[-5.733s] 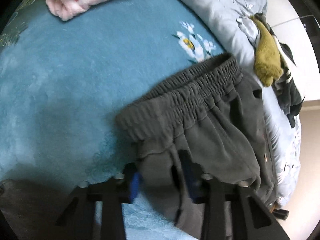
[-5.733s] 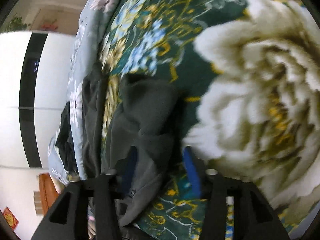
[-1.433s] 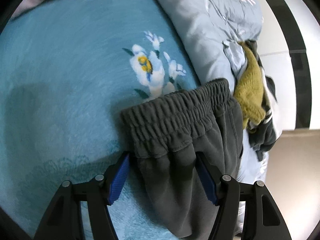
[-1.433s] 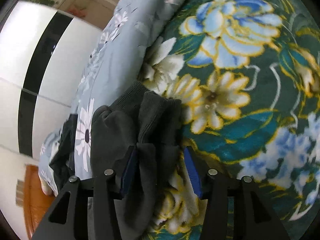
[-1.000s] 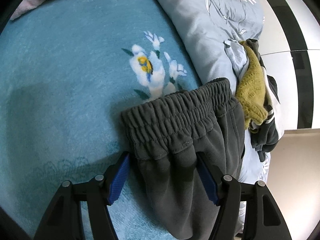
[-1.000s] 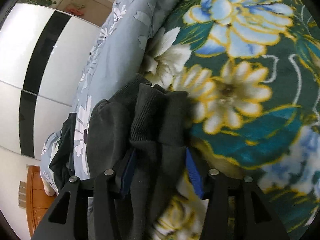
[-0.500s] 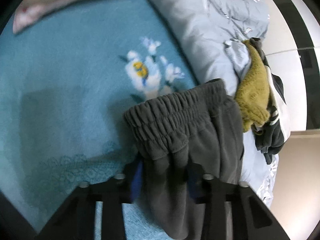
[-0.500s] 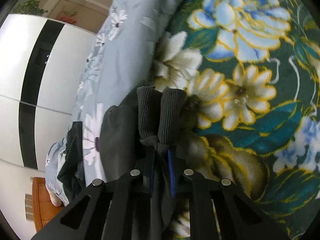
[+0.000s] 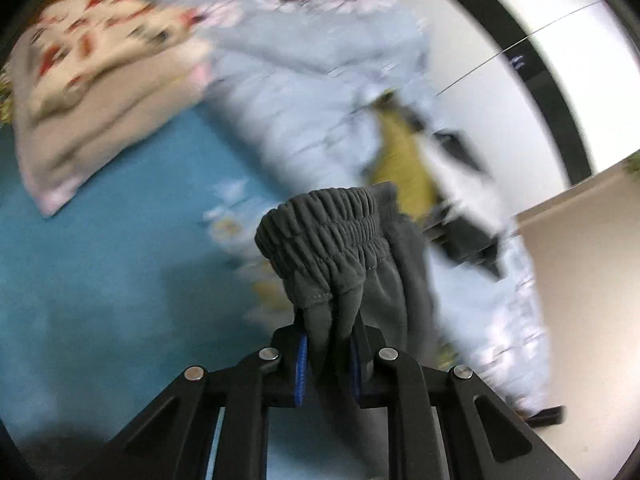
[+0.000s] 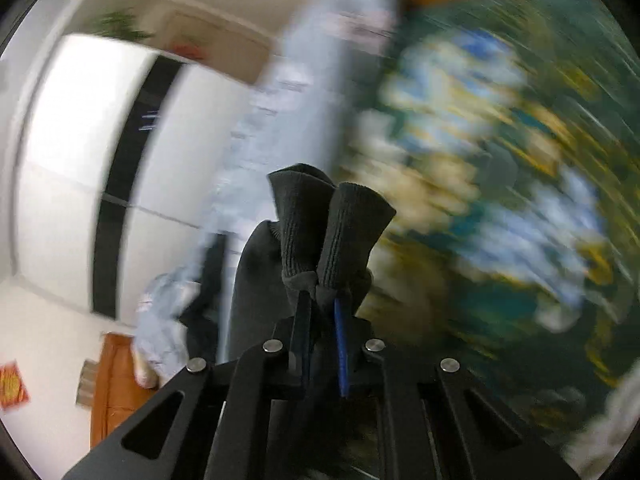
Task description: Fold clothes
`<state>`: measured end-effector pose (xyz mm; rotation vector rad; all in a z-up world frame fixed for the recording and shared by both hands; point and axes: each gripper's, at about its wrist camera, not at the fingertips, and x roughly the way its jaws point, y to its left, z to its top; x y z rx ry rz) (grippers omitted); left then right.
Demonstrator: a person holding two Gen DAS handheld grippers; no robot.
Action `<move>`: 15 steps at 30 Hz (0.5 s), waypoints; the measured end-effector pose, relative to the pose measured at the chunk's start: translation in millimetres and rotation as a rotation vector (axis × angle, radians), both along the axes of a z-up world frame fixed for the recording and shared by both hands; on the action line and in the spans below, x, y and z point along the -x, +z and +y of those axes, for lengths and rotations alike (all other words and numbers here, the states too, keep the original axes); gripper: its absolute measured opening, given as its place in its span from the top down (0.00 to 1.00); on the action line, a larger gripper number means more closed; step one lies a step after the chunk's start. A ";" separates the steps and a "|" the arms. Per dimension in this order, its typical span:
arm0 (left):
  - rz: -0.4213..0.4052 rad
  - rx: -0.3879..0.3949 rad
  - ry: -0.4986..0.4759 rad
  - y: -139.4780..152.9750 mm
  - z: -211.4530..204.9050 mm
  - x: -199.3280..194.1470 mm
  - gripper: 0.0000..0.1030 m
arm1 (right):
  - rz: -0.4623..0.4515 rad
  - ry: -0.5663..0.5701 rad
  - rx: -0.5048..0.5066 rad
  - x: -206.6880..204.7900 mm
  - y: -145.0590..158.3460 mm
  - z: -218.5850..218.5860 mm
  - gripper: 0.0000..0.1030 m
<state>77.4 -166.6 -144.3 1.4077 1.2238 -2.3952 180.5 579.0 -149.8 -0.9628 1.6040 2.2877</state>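
1. Where a second earlier both tongs had stood wide on either side of the cloth, they had now pinched in narrow: the left gripper [image 9: 327,354] held the grey trousers [image 9: 360,272] just under the gathered waistband [image 9: 324,220], and the right gripper [image 10: 320,320] held the two ribbed cuffs [image 10: 332,228] together.
2. Since that grip, the trousers had come up off the bed. In the left view the waistband hung clear above the teal blanket [image 9: 100,260], and in the right view the cuffs stood above the flowered green blanket [image 10: 500,200] instead of lying on it.
3. Both backgrounds were smeared with blur while the cloth in the tongs stayed sharp, so I judged the hands were swinging fast with the garment between them.
4. Beyond the waistband, the mustard-yellow garment [image 9: 400,160] and the dark clothes [image 9: 468,236] lay on the pale blue quilt [image 9: 312,92], well apart from the trousers, with a pillow [image 9: 92,80] at the head.
5. To me this meant the pick-up was done and the fold itself was beginning: waist and cuffs, held at opposite ends, could now be brought together.
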 end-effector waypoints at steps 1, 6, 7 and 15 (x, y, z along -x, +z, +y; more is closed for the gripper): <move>-0.039 -0.018 0.010 -15.0 -6.3 -4.9 0.83 | -0.043 -0.013 0.033 -11.3 -17.6 3.0 0.90; -0.142 -0.014 0.032 -50.1 -11.9 -17.5 0.83 | -0.075 -0.069 0.105 -40.7 -51.6 2.0 0.90; -0.146 -0.041 0.052 -52.6 -15.2 -20.3 0.83 | -0.074 -0.073 0.113 -42.5 -52.3 1.7 0.90; -0.176 -0.081 0.055 -46.6 -22.0 -26.7 0.69 | -0.057 -0.057 0.093 -36.1 -40.9 -2.9 0.90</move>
